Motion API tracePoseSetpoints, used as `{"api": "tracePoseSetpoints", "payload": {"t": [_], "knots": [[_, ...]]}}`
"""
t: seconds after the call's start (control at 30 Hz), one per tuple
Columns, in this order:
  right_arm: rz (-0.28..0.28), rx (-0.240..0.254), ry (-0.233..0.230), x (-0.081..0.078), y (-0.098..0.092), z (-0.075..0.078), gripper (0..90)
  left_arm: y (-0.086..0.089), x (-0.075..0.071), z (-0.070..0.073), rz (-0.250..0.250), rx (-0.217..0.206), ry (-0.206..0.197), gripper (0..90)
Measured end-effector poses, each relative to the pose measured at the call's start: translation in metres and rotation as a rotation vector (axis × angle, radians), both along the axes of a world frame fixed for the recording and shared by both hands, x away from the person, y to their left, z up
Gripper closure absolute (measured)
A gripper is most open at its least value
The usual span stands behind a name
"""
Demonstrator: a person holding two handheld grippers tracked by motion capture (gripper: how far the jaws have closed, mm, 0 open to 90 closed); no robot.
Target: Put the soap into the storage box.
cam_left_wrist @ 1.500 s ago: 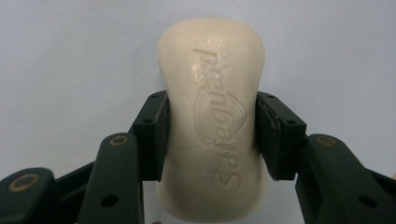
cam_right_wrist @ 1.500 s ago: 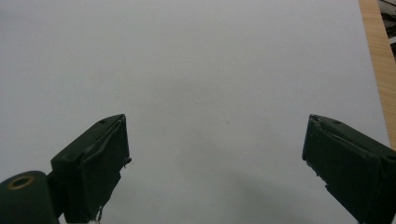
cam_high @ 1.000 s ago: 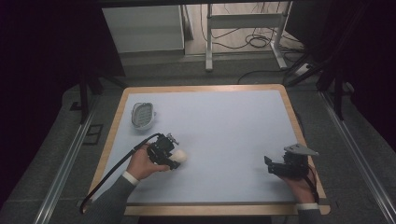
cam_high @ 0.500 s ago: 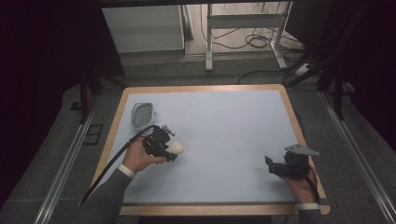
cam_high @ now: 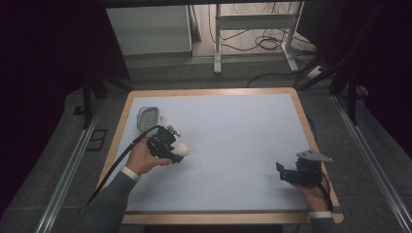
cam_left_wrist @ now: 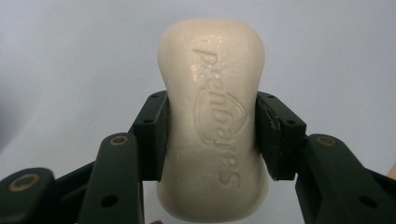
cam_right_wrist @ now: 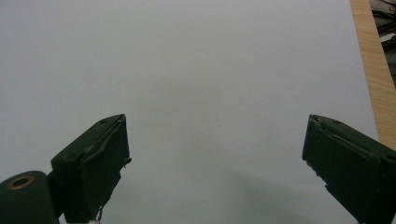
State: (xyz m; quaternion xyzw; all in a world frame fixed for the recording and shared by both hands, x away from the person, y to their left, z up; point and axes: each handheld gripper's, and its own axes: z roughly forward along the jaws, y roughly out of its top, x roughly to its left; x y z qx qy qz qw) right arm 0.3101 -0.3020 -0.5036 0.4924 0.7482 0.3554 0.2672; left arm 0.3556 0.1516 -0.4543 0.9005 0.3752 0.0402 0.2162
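Plainly a cream, waisted soap bar (cam_left_wrist: pixel 212 116), embossed lettering, clamped in left gripper (cam_left_wrist: pixel 211 135).

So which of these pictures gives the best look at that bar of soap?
The left gripper view: the soap is close up, clamped between the left claw, with raised lettering on its face. The high view shows it as a small pale lump near the soap dish.

Dim room all around, the table (cam_high: pixel 233 141) lit evenly from above with soft shadows, the soap (cam_left_wrist: pixel 214 116) close-up crisp with a faint sheen, and the high view grainy at its dark edges.
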Motion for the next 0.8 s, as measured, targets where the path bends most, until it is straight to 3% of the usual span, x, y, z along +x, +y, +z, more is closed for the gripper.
{"api": "tracePoseSetpoints", "payload": {"t": [0.8], "knots": [[-0.012, -0.002, 0.008, 0.001, -0.003, -0.003, 7.1, 0.009, 0.024, 0.022, 0.053, 0.0, -0.036, 49.5]]}}
